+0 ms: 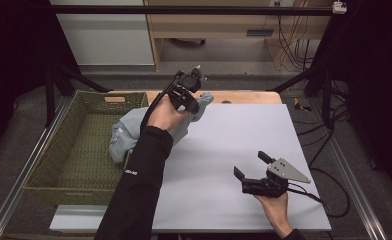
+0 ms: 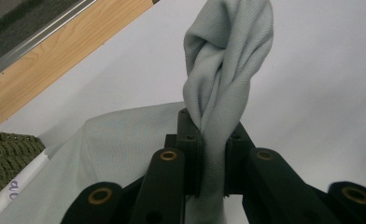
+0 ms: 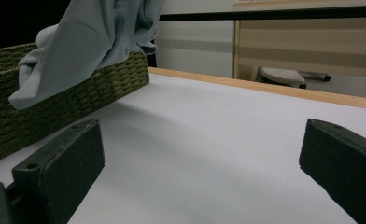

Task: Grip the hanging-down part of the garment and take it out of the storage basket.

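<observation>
White matte table sheet (image 1: 244,165): my landmark, flat and smooth. Olive woven basket (image 1: 79,150), rectangular, along its left edge. Pale grey knit cloth (image 1: 129,131), soft and creased, draped over the basket's near-table rim, one twisted end lifted. My left gripper (image 2: 213,161) is clamped on that twist. My right gripper (image 1: 251,165), near the sheet's front-right corner, gapes wide, holding nothing.
</observation>
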A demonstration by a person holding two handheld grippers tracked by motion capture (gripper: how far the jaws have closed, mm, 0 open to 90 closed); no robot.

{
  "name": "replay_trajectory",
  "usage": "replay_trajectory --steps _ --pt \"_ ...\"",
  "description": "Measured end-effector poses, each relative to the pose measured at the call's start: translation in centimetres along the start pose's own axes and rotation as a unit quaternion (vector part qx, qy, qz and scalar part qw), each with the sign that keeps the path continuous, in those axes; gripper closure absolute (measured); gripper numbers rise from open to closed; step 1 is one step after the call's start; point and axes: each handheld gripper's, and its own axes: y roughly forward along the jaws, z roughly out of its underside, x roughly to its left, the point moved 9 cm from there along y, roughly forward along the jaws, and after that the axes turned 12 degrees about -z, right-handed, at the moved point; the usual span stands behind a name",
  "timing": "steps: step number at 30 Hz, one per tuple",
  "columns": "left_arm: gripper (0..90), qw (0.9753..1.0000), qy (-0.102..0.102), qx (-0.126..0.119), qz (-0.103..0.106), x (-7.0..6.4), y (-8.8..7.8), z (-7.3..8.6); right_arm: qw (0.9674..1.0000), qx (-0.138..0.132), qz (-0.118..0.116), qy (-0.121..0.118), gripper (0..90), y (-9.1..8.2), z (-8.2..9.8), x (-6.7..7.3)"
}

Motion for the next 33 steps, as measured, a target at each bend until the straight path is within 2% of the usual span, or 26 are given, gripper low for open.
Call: replay_trajectory --steps 2,3,4,5,6,8,9,10,11,14,15,20,21,22,23,26,27,29,30,31,32,33 --pt "80.2 1.0000 -0.001 -0.001 0.000 0.0 -0.1 -0.1 1.0000 -0.003 -0.003 -0.004 0.4 0.0 -0.1 0.0" --pt "80.2 1.0000 0.000 -0.002 0.000 0.1 -0.1 0.0 0.9997 0.003 -0.006 -0.023 0.4 -0.1 0.0 -0.3" --pt "80.2 1.0000 0.001 -0.001 0.000 0.1 -0.1 0.0 1.0000 -0.002 -0.004 -0.006 0.4 -0.1 -0.2 -0.1" --pt "80.2 1.0000 0.001 -0.002 0.000 0.1 -0.2 0.0 1.0000 -0.002 -0.004 -0.006 0.4 -0.1 -0.2 -0.1" --pt "80.2 1.0000 0.001 -0.002 0.000 0.1 -0.2 0.0 0.9999 -0.007 -0.006 0.006 0.4 0.0 -0.3 0.1" --pt "80.2 1.0000 0.000 -0.003 0.001 0.1 -0.3 0.0 1.0000 -0.006 -0.006 0.005 0.4 0.0 -0.4 0.2" --pt "80.2 1.0000 -0.002 -0.004 0.001 0.2 -0.3 0.0 0.9999 -0.010 -0.007 -0.004 0.4 0.1 -0.5 0.1" --pt "80.2 1.0000 -0.002 -0.004 0.001 0.2 -0.3 0.0 0.9999 -0.007 -0.010 0.006 0.4 0.1 -0.5 0.2" --pt "80.2 1.0000 -0.002 -0.005 0.001 0.2 -0.3 0.0 1.0000 -0.003 -0.005 -0.004 0.4 0.1 -0.5 0.0" --pt "80.2 1.0000 -0.002 -0.002 0.002 0.2 -0.2 0.0 0.9999 -0.006 -0.012 0.008 0.4 0.4 -0.8 0.3" --pt "80.2 1.0000 -0.002 -0.002 0.002 0.2 -0.1 0.0 1.0000 -0.001 -0.006 -0.004 0.4 0.5 -0.9 0.1" --pt "80.2 1.0000 -0.002 0.000 0.003 0.2 -0.1 0.0 0.9998 -0.007 -0.018 -0.002 0.4 1.3 -1.6 0.7" --pt "80.2 1.0000 -0.001 0.001 0.002 0.2 -0.1 0.0 0.9992 0.000 -0.025 -0.031 0.4 1.7 -1.7 0.7" --pt "80.2 1.0000 -0.001 0.001 0.003 0.2 -0.2 0.0 0.9992 0.000 -0.025 -0.031 0.4 1.7 -1.7 0.7" --pt "80.2 1.0000 -0.002 0.002 0.002 0.2 -0.2 0.0 0.9997 -0.007 -0.024 -0.008 0.4 2.0 -1.9 1.2" --pt "80.2 1.0000 0.000 0.001 0.001 0.3 -0.3 0.0 0.9993 -0.010 -0.036 -0.001 0.4 3.0 -2.4 2.0" --pt "80.1 1.0000 -0.001 0.000 0.001 0.3 -0.3 0.0 0.9992 -0.008 -0.034 -0.017 0.4 3.3 -2.5 2.0" --pt "80.2 1.0000 0.002 0.002 0.001 0.4 -0.5 0.1 0.9989 -0.005 -0.042 -0.023 0.4 3.7 -2.7 2.2" --pt "80.2 1.0000 0.000 0.001 0.001 0.4 -0.5 0.0 0.9990 -0.014 -0.041 -0.010 0.4 4.1 -2.9 2.5" --pt "80.2 1.0000 0.000 0.002 0.001 0.4 -0.5 0.1 0.9988 -0.009 -0.043 -0.023 0.4 4.3 -2.9 2.4" --pt "80.2 1.0000 0.000 0.002 0.000 0.4 -0.5 0.1 0.9988 -0.009 -0.043 -0.023 0.4 4.3 -2.9 2.4" --pt "80.2 1.0000 0.005 0.004 0.000 0.5 -0.6 0.1 0.9989 -0.011 -0.045 -0.008 0.4 4.6 -3.0 2.7"
